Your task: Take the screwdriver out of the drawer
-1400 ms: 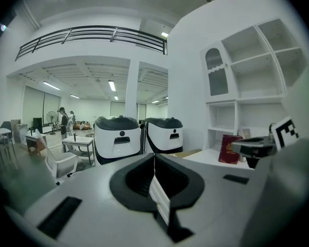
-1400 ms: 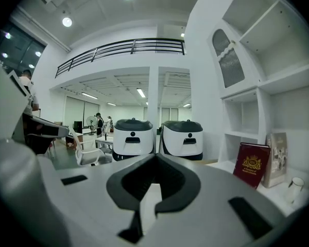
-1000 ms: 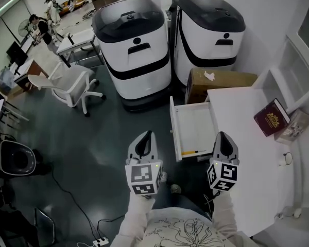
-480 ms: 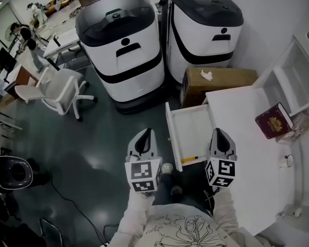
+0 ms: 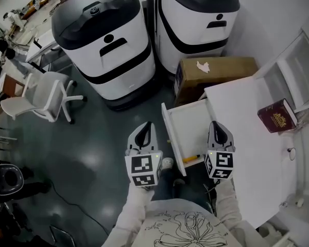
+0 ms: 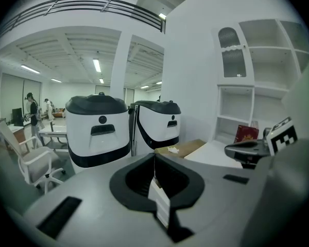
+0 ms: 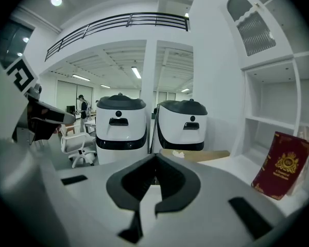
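Note:
In the head view a white drawer (image 5: 171,130) stands pulled out of the white desk (image 5: 252,143). A yellow-handled screwdriver (image 5: 191,159) lies at the drawer's near end. My right gripper (image 5: 217,126) hangs above the drawer's right side, just beyond the screwdriver, jaws shut and empty. My left gripper (image 5: 146,128) hovers over the floor left of the drawer, jaws shut with nothing held. Both gripper views look level across the room over their own shut jaws, left gripper (image 6: 155,156) and right gripper (image 7: 155,158); neither shows the screwdriver.
Two large white and black machines (image 5: 105,40) stand beyond the drawer, with a cardboard box (image 5: 213,71) beside the desk. A dark red book (image 5: 276,115) lies on the desk near white shelves (image 5: 293,71). An office chair (image 5: 38,96) stands at the left.
Both grippers have moved forward and lower. The right one now hangs over the drawer's right part, the left beside the drawer's front. Both stayed shut.

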Demonstrator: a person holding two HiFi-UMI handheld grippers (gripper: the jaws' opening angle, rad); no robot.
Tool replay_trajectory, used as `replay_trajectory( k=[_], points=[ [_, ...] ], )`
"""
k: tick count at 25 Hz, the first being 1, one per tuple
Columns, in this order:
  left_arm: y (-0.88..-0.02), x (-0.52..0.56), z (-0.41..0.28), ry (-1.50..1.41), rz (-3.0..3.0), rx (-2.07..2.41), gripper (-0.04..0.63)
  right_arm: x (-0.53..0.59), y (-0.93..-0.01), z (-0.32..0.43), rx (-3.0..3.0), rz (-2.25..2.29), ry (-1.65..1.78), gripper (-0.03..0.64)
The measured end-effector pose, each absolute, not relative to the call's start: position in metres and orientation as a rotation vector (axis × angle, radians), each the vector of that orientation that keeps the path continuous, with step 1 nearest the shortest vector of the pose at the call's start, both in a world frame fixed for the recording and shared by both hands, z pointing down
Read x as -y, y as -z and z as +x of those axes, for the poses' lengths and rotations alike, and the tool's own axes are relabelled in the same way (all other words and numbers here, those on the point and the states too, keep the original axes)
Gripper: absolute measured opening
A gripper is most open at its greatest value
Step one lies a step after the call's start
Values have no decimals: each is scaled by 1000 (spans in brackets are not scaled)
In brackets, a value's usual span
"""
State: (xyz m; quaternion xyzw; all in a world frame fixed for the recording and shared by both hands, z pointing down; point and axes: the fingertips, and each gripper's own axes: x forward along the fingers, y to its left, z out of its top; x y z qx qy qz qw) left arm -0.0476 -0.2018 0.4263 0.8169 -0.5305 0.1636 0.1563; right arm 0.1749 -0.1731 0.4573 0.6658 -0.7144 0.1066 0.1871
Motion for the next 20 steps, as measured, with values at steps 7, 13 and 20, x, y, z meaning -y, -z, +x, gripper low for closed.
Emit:
replay_trajectory(
  k=[7, 13, 20],
  points=[
    [-473, 219, -46, -537, 2306, 1416, 6, 181, -528, 166, 1963, 1709, -372, -3],
    [-510, 222, -46, -593, 2261, 1371, 6, 180, -591, 159, 1946, 1533, -458, -3],
    [-540, 218, -47, -648, 2220, 1350, 6, 163, -662, 135, 1954, 1190, -526, -3]
  ],
)
